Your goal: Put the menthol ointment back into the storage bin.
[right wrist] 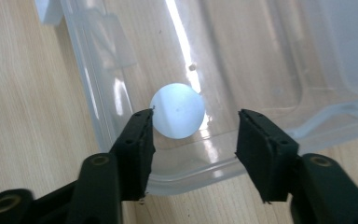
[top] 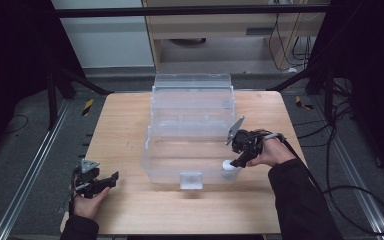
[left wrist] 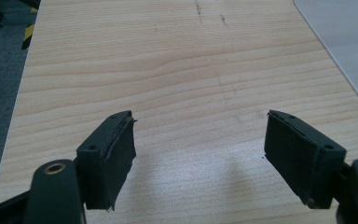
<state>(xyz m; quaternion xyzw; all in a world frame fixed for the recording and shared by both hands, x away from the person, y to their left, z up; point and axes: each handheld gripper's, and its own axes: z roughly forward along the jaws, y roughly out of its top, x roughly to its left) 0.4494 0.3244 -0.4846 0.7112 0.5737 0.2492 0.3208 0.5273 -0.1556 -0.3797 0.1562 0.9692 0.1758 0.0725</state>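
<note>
Wooden table (top: 130, 210) carries clear plastic box (top: 192, 125), lid raised at far side, latch tab (top: 191, 179) on near wall. Small white ball (right wrist: 177, 110) inside box at near right corner, just beside wall. Right gripper (top: 236, 161) poised over that corner, 2 jaws spread apart, ball beyond them, close to one pad, not clamped. Left gripper (top: 111, 179) at near left of table, well apart from box, jaws wide, nothing between them, bare wood beneath.
</note>
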